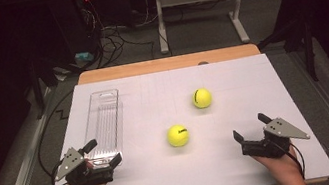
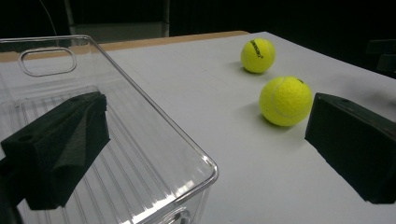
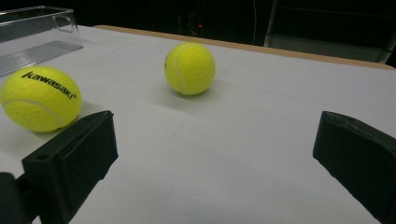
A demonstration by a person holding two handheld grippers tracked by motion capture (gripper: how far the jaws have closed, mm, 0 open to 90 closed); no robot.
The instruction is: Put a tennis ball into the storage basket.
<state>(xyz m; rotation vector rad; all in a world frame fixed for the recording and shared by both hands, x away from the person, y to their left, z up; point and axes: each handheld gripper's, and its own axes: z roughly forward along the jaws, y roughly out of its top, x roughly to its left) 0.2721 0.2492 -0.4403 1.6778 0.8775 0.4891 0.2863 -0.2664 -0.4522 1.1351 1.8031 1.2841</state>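
Yellow felt catches the eye first: two tennis balls sit on the white table sheet [image 1: 245, 160], apart from each other. The nearer ball [image 1: 178, 135], with black lettering on it, lies mid-table; the farther ball [image 1: 202, 98] rests beyond it and a little to the right. Off to the left lies a long clear plastic tray [image 1: 104, 120], ribbed on its floor, with a handle slot at its far end, nothing in it. The left gripper [image 1: 102, 152] hovers at the tray's near end, jaws spread wide, one jaw over the tray, the other outside its rim. Over on the right, the right gripper [image 1: 250, 127] sits low near the table's front edge, jaws also spread wide, nothing between them, pointing toward the balls.
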